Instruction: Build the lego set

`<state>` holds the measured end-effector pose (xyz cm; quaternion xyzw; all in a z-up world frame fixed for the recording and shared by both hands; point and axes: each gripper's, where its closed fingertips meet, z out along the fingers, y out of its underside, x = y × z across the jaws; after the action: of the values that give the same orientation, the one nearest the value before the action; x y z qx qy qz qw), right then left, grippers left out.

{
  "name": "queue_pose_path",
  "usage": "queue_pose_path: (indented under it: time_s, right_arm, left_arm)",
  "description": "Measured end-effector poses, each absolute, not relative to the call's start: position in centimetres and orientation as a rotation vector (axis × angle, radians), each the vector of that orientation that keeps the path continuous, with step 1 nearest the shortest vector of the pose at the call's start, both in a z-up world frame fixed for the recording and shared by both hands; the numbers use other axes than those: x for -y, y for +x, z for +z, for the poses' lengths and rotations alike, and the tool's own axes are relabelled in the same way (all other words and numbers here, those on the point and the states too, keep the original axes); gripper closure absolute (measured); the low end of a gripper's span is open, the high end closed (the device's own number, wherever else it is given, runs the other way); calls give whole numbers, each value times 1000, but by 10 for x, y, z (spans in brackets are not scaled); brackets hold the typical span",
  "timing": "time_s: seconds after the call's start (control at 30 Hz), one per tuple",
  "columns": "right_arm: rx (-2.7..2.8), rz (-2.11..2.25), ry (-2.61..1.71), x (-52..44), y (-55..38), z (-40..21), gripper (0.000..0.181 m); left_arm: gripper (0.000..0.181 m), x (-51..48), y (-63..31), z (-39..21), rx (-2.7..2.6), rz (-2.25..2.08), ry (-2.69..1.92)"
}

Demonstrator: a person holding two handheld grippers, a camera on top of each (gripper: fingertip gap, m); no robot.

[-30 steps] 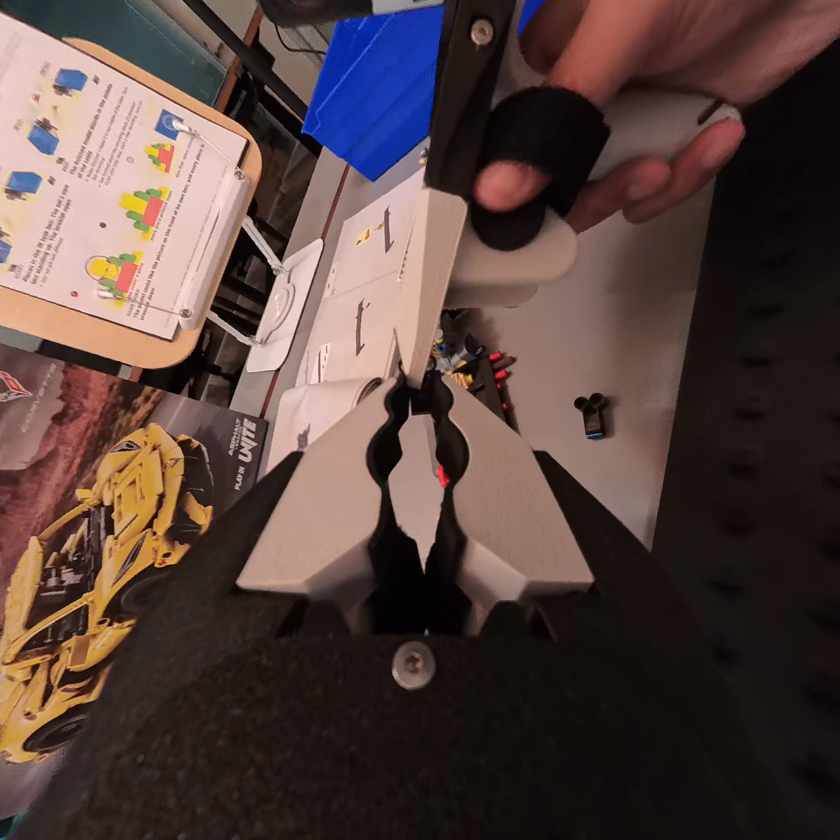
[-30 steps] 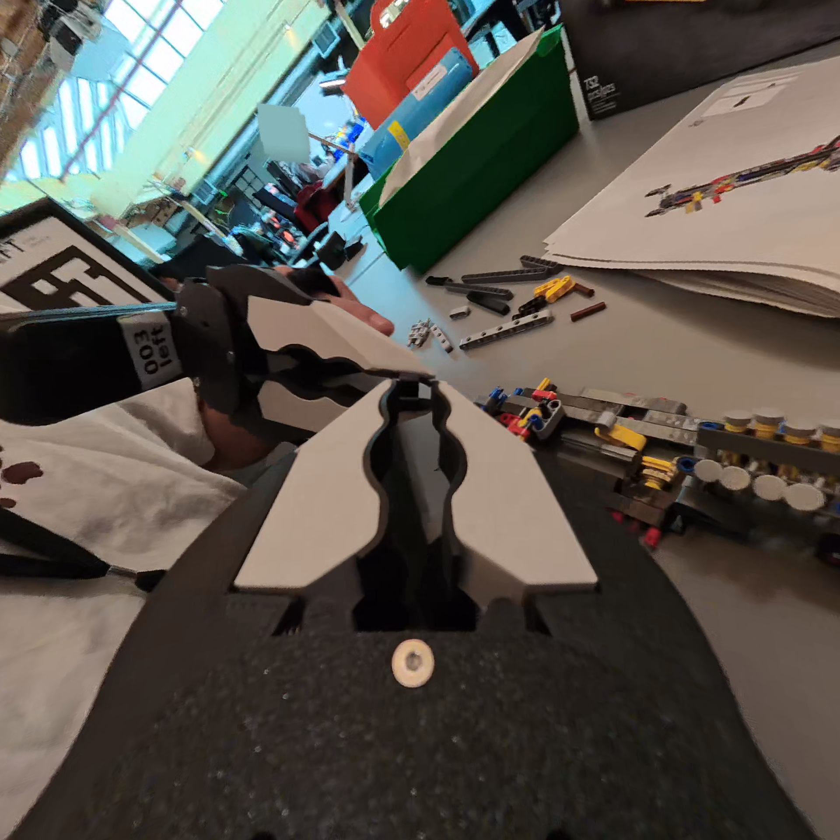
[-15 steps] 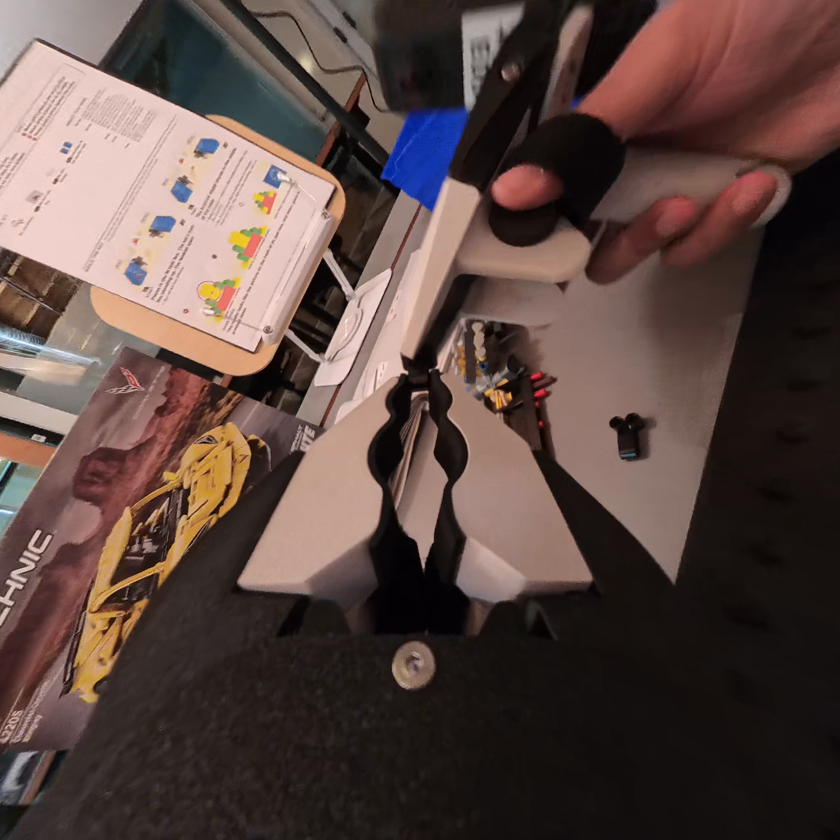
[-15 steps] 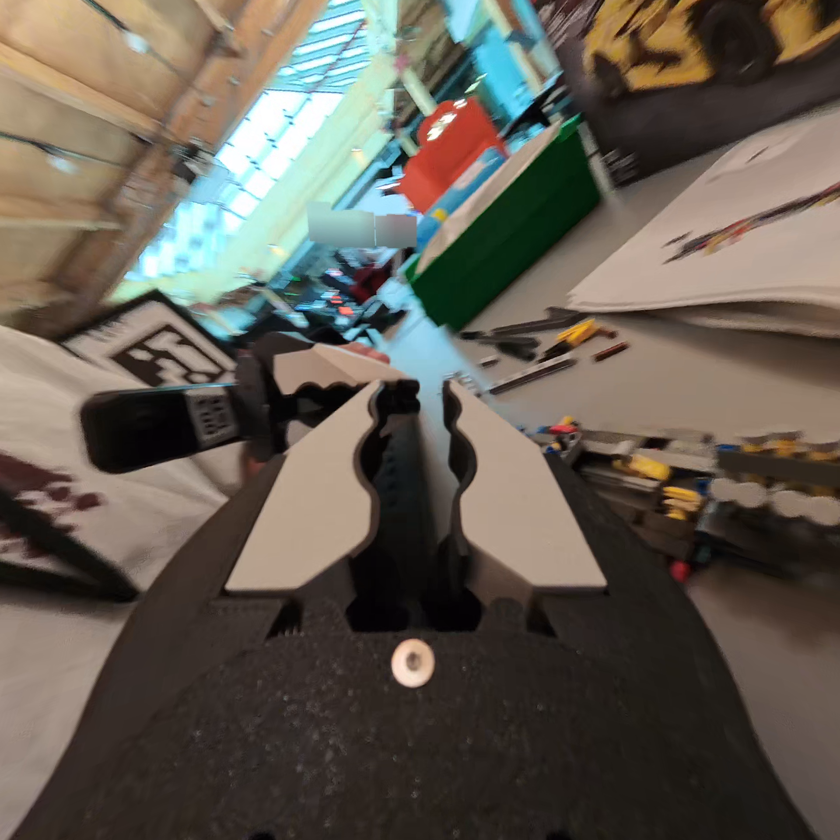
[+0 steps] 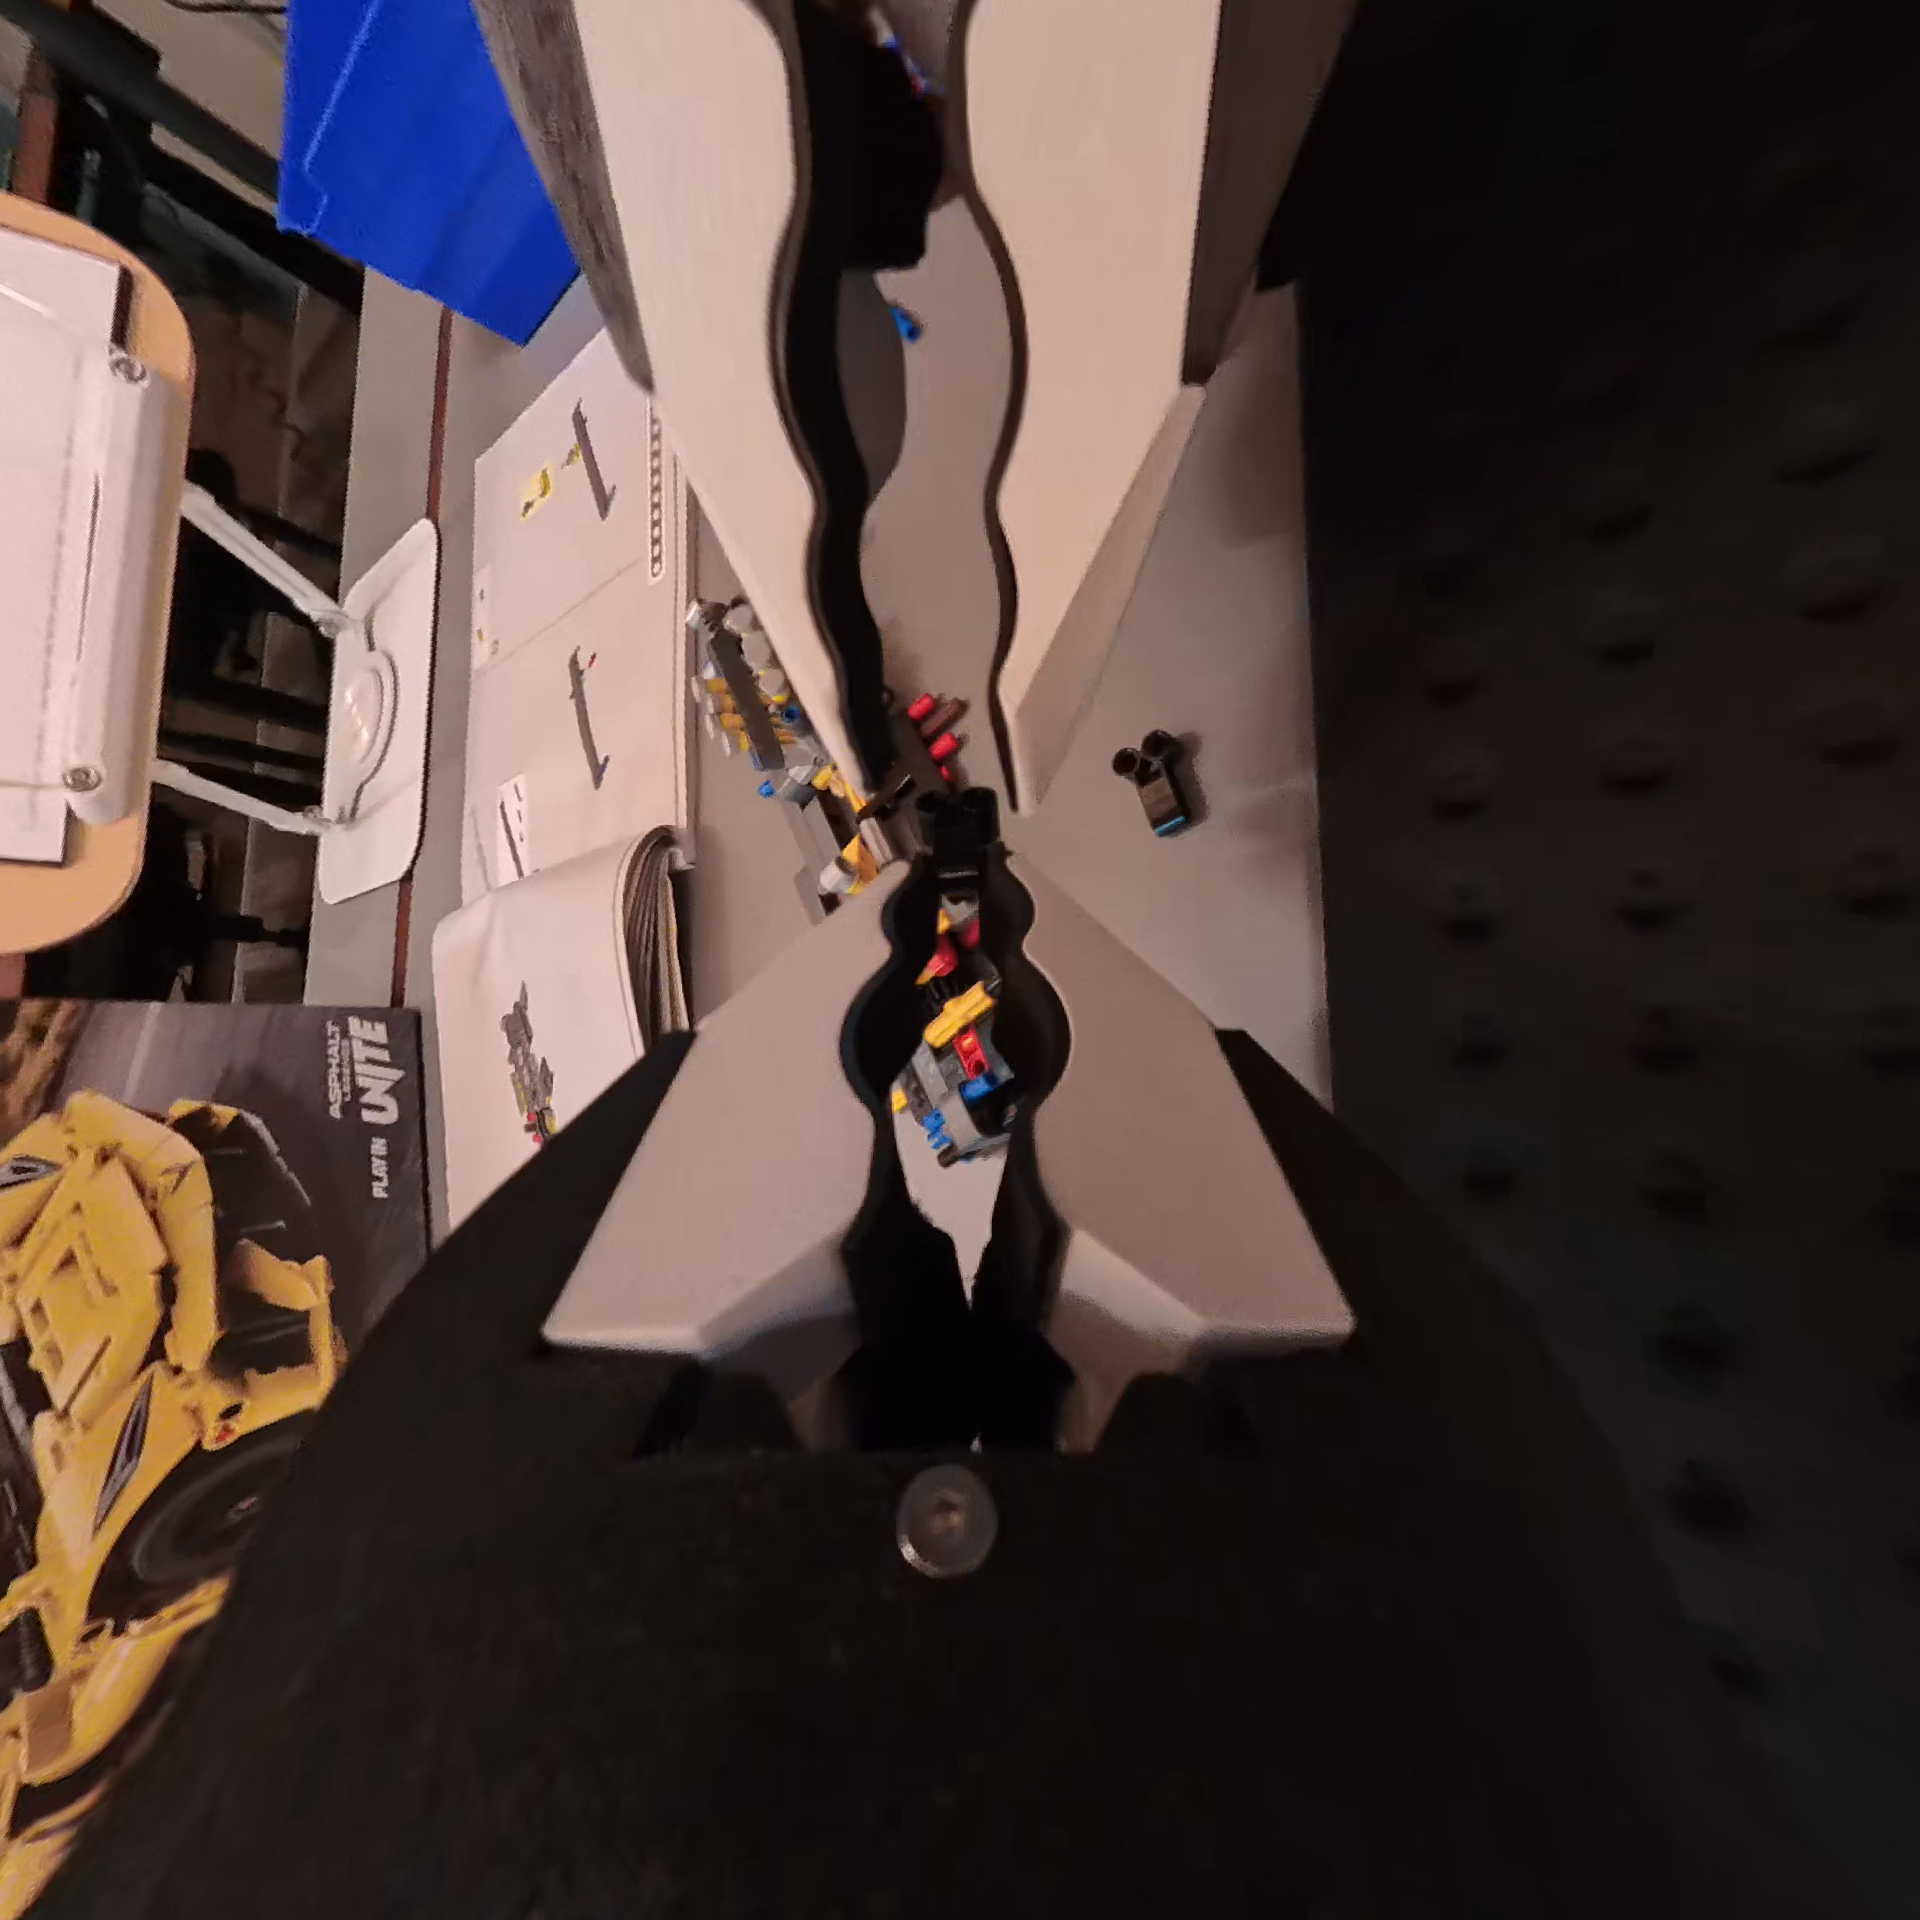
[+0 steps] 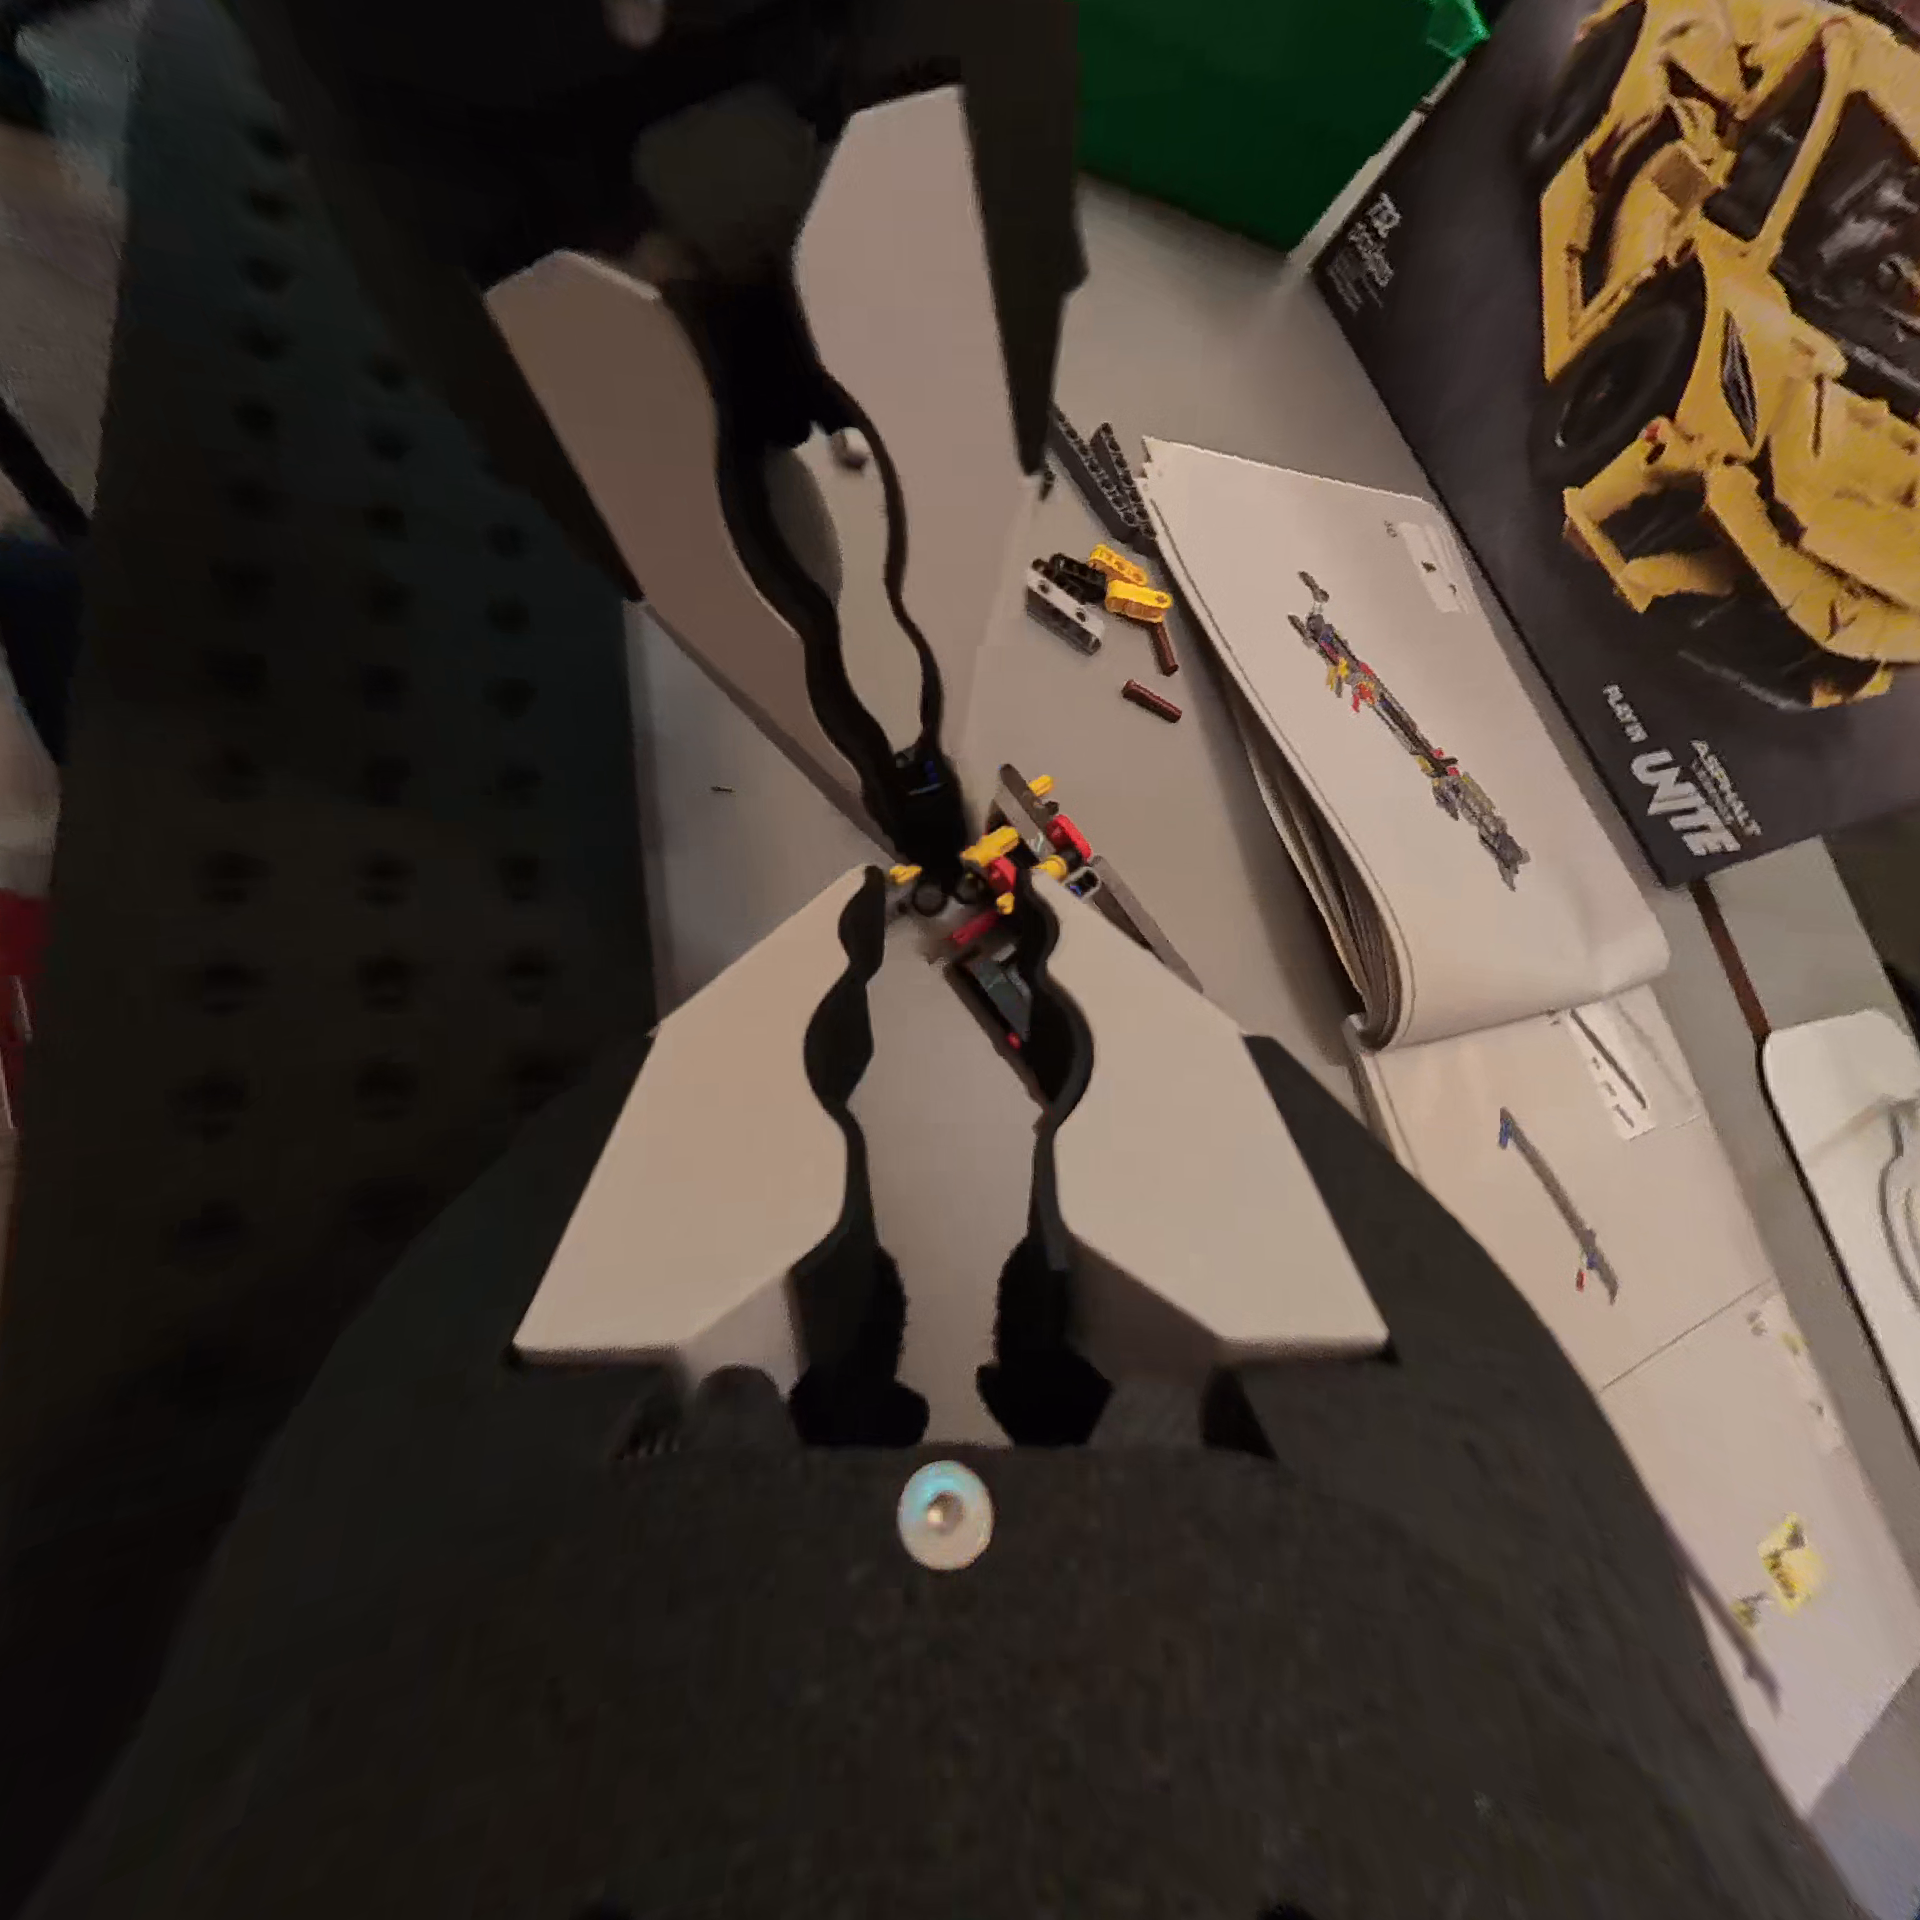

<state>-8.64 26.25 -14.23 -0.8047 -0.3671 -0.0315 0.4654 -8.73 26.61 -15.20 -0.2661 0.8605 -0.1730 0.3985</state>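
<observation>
My left gripper (image 5: 958, 873) is shut on a small black connector piece (image 5: 961, 831), held at its tips just above the table. The long grey Lego assembly (image 5: 961, 1060), with yellow, red and blue parts, lies under it. In the right wrist view, the left gripper (image 6: 920, 821) comes in from the top with the black piece (image 6: 920, 795) touching or nearly touching the assembly's end (image 6: 1039, 831). My right gripper (image 6: 956, 888) is open, its fingertips on either side of that end. It also shows in the left wrist view (image 5: 945, 784), facing the left gripper tip to tip.
An open instruction booklet (image 6: 1382, 727) and the box with the yellow car (image 6: 1662, 312) lie beside the assembly. Loose yellow and black pieces (image 6: 1101, 597), brown pins (image 6: 1151, 698) and a black connector (image 5: 1158, 779) lie on the table. There is a blue bin (image 5: 416, 156), a green bin (image 6: 1247, 104) and a dark studded mat (image 5: 1610, 831). Only a small space, under 4 cm, lies between the two pairs of fingers.
Both grippers have tipped down over the table and now face each other above the assembly. The right gripper's jaws have opened. The left gripper still holds the black piece.
</observation>
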Motion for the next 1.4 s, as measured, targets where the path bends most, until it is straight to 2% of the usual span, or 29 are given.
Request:
queue_pose_path:
  time_s: [0.27, 0.5, 0.6, 0.73, 0.87, 1.0, 1.1, 1.4]
  right_arm:
    - [1043, -239, -1920, -265, -91, -149, 167]
    - [972, -142, -1871, -264, -93, -142, 167]
    - [904, -107, -1858, -267, -92, -130, 168]
    - [800, -70, -1766, -268, -92, -114, 168]
    - [680, 76, -1603, -264, -103, -83, 168]
    - [668, 68, -1553, -264, -108, -74, 170]
    - [691, -52, -1523, -266, -103, -74, 169]
    - [758, -193, -1500, -265, -102, -80, 174]
  left_arm:
    - [176, -265, -90, -154, -2222, -371, -639]
    - [175, -264, -92, -148, -2159, -600, -865]
    - [170, -265, -85, -138, -2052, -904, -1074]
    - [142, -258, -86, -121, -1847, -1567, -1436]
    - [139, -256, -89, -89, -1506, -2287, -1551]
    - [140, -247, -93, -75, -1435, -2523, -1507]
    - [158, -246, -92, -76, -1437, -2547, -1527]
    - [159, -246, -89, -80, -1431, -2575, -1588]
